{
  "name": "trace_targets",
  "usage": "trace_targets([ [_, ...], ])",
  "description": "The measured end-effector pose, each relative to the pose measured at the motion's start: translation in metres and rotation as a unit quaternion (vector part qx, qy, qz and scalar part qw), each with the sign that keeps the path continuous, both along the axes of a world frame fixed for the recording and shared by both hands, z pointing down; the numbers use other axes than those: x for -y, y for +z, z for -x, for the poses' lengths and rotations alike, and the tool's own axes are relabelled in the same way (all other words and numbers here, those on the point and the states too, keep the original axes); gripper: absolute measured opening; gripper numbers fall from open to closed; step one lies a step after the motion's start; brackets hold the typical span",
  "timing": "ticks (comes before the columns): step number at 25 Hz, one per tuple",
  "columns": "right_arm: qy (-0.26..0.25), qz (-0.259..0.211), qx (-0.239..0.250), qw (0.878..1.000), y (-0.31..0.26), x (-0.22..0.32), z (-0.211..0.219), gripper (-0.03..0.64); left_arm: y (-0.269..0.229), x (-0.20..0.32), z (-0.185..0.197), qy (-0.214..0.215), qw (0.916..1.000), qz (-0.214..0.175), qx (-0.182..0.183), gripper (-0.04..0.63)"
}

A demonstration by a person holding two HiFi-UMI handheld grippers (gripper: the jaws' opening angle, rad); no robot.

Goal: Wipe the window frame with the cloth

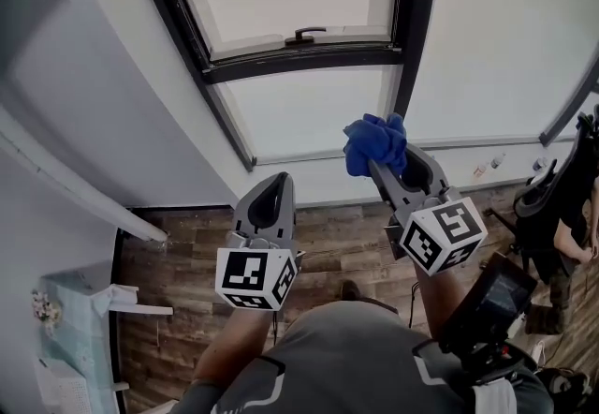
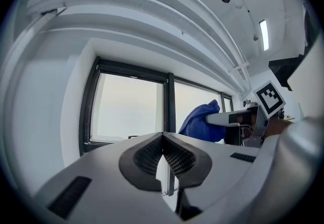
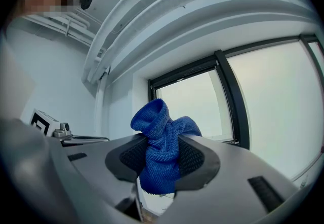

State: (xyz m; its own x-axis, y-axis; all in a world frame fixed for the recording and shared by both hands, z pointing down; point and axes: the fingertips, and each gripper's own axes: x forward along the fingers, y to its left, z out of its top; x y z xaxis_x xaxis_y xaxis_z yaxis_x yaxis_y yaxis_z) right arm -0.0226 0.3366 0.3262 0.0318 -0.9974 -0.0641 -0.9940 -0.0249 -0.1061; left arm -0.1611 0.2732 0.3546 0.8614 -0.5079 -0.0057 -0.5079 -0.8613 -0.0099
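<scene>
A dark window frame point(image 1: 309, 61) runs across the wall ahead, with a handle point(image 1: 305, 33) on its sash and an upright bar point(image 1: 415, 19) to the right. A bunched blue cloth point(image 1: 376, 144) sticks out of my right gripper point(image 1: 382, 162), whose jaws are shut on it, just below the frame's lower bar. In the right gripper view the cloth point(image 3: 162, 142) fills the jaws, with the window frame point(image 3: 233, 96) behind. My left gripper point(image 1: 281, 180) hangs lower left, shut on nothing; its view shows the frame point(image 2: 169, 101) and the blue cloth point(image 2: 202, 121) at right.
A white sloped wall point(image 1: 103, 84) borders the window on the left. Below lie a wooden floor point(image 1: 346, 239) and a white sill strip point(image 1: 487, 142). A person's hand point(image 1: 573, 248) and a dark chair point(image 1: 538, 197) stand at the right edge. Light-coloured clutter point(image 1: 65, 337) sits at the lower left.
</scene>
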Motion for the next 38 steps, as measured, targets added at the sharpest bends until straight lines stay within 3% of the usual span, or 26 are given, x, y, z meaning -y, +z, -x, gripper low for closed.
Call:
trace_targets([
  [7, -0.006, -0.01, 0.002, 1.0, -0.003, 0.037, -0.066, 0.152, -0.002, 0.035, -0.069, 0.001, 0.9999, -0.007, 0.009, 0.008],
  [13, -0.014, -0.008, 0.01, 1.0, 0.0, 0.064, -0.106, 0.152, 0.003, 0.062, -0.101, -0.012, 0.9997, 0.0, 0.022, 0.008],
  [22, -0.006, 0.01, 0.023, 1.0, 0.015, 0.125, -0.127, 0.152, 0.012, 0.128, -0.126, 0.0, 0.9993, 0.011, 0.034, 0.008],
  [38, 0.046, 0.017, 0.018, 0.999, 0.005, 0.289, -0.145, 0.152, -0.011, 0.303, -0.156, 0.058, 0.9981, -0.005, 0.02, 0.008],
])
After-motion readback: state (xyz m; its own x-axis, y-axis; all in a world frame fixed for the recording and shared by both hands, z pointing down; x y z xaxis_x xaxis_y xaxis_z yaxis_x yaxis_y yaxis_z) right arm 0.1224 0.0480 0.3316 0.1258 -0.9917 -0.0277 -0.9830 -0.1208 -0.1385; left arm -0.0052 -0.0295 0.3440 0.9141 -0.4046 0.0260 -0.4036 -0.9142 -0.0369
